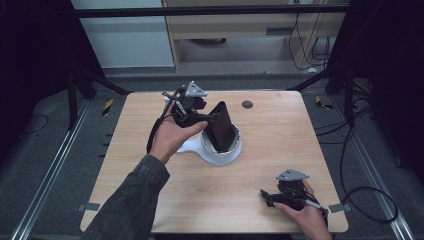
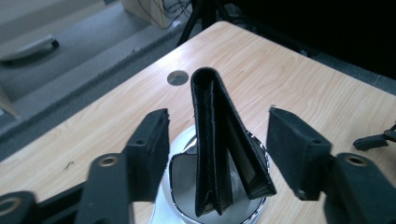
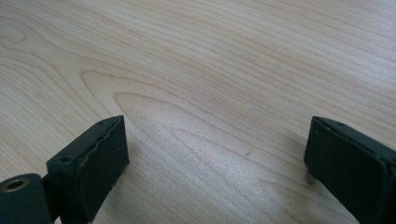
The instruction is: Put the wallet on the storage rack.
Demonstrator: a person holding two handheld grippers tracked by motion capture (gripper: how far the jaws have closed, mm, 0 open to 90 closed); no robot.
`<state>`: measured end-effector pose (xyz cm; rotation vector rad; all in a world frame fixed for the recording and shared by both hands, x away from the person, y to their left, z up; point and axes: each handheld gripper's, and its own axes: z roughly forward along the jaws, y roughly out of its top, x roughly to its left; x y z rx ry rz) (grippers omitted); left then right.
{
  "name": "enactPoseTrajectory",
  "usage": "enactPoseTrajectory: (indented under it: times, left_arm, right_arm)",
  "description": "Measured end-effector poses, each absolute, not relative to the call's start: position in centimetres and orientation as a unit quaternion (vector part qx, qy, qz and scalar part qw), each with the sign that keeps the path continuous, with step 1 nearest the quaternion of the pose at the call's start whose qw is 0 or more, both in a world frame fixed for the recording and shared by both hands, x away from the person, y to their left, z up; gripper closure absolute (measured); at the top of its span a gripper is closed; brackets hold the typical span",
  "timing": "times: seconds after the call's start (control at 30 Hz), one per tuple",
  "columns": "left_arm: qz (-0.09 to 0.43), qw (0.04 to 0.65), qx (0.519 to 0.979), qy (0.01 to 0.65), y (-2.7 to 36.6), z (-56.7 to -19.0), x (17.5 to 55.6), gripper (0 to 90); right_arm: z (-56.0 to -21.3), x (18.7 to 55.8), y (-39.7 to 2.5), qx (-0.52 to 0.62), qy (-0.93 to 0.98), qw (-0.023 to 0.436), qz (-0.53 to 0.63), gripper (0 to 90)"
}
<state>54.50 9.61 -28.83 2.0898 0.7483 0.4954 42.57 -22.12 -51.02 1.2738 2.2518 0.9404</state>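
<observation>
Left gripper view: your left gripper [image 2: 217, 154] straddles the wallet [image 2: 224, 149], upright in the bowl [image 2: 180, 170] at frame centre, jaws spread. Next, close squarely. Right gripper [image 3: 215, 163] idles, spread.

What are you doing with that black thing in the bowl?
A person holds a gripper in each hand. The left gripper is open, its jaws on either side of a black wallet that stands upright, folded edge up, in a white bowl on the wooden table. The jaws are not touching the wallet. The right gripper rests open, low over the table near its front right corner, holding nothing.
</observation>
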Motion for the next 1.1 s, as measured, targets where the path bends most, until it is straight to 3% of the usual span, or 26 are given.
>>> enactPoseTrajectory:
  times: [0.47, 1.1]
  left_arm:
    - [0.194, 0.445, 0.827, 0.283, 9.5, -28.5, 52.6, 13.3]
    - [0.182, 0.464, 0.831, 0.247, 10.1, -31.1, 47.2, 6.6]
  right_arm:
    - [-51.1, 42.6, -22.1, 0.452, 0.802, 0.195, 0.339, 5.9]
    - [-51.3, 42.6, -22.1, 0.453, 0.798, 0.199, 0.345, 4.8]
